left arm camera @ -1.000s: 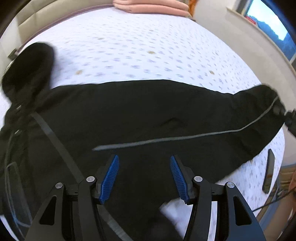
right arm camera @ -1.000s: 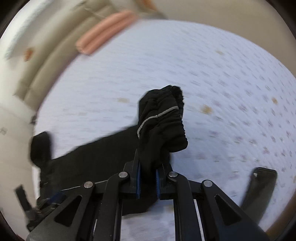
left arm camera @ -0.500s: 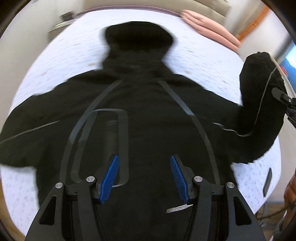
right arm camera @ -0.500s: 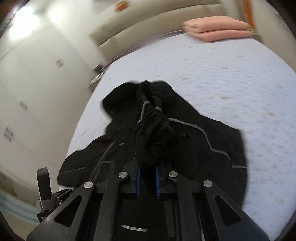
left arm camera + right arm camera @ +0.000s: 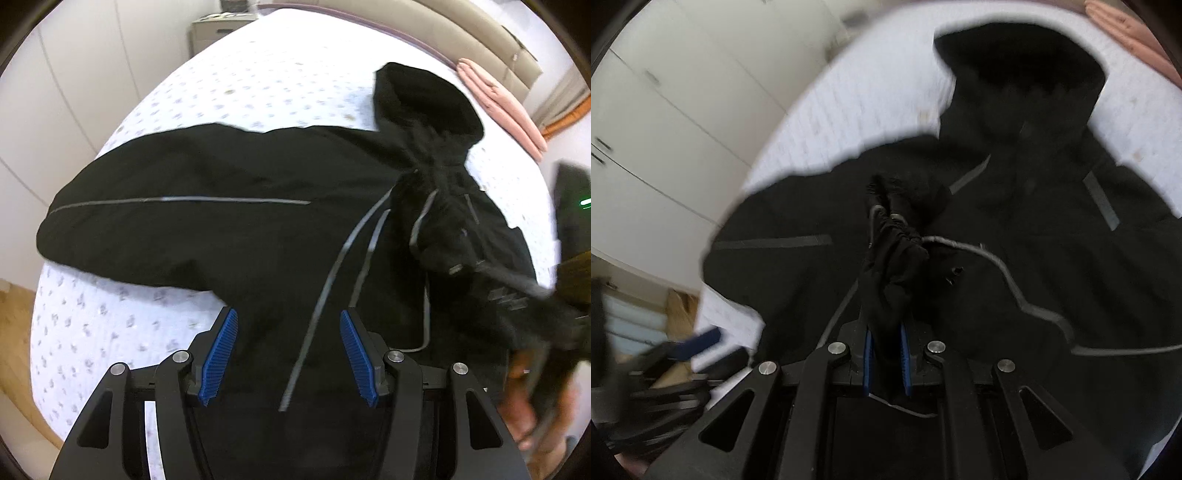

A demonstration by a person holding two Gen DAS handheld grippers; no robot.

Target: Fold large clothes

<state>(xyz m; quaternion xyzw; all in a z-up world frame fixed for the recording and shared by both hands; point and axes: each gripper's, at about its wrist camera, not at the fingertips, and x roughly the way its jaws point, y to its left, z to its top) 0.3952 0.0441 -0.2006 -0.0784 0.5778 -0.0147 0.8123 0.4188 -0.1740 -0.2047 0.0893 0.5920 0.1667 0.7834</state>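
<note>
A bed with a white, lilac-dotted quilted cover [image 5: 258, 85] fills the scene, with white wardrobe doors [image 5: 665, 110] at 10 o'clock and folded pink bedding [image 5: 502, 107] at 2 o'clock. The black hooded jacket with grey reflective stripes [image 5: 229, 229] lies spread across the cover, hood toward 1 o'clock, one sleeve stretching to 9 o'clock. The left gripper [image 5: 288, 358] hovers over the jacket's body, its blue-padded jaws spread wide with nothing between them. The right gripper [image 5: 886, 363] has its jaws pinching the bunched sleeve cuff [image 5: 890, 254], held above the jacket's chest.
</note>
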